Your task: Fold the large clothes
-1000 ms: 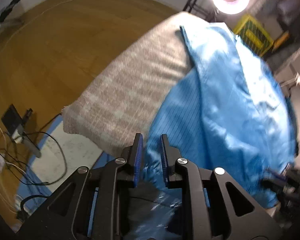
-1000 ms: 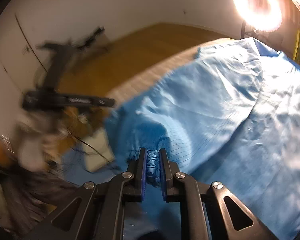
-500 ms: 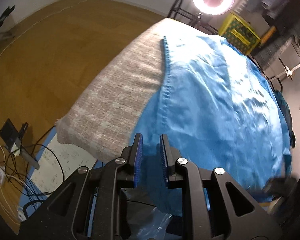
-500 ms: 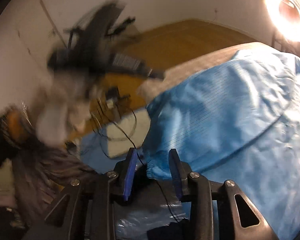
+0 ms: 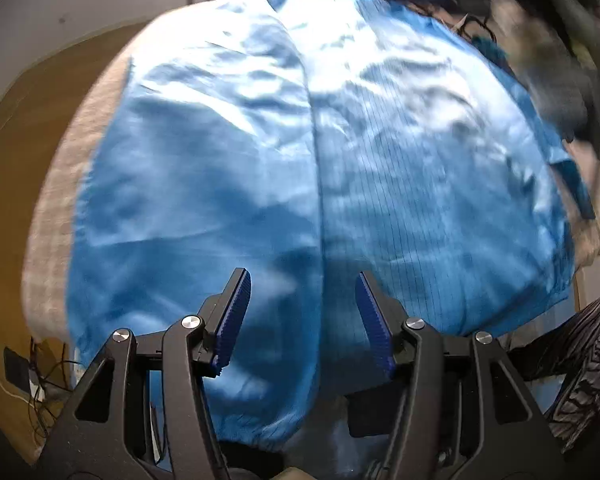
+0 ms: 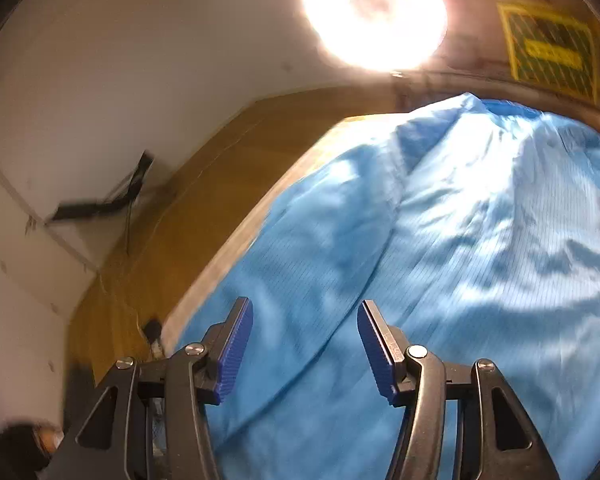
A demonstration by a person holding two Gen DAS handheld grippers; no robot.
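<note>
Across the grey woven table cover [image 5: 48, 216] lies the blue garment [image 5: 300, 152], spread nearly flat, its near hem spilling over the cover's near edge and a long seam running away from me. My left gripper [image 5: 301, 312] hangs above that hem, jaws opening, nothing between them. My right gripper [image 6: 304, 338] hovers over the cloth near the cover's left edge, jaws likewise opening and empty (both views are motion-blurred). To fold well, I judge I should smooth the wrinkles first, then pinch two matching points along one edge.
</note>
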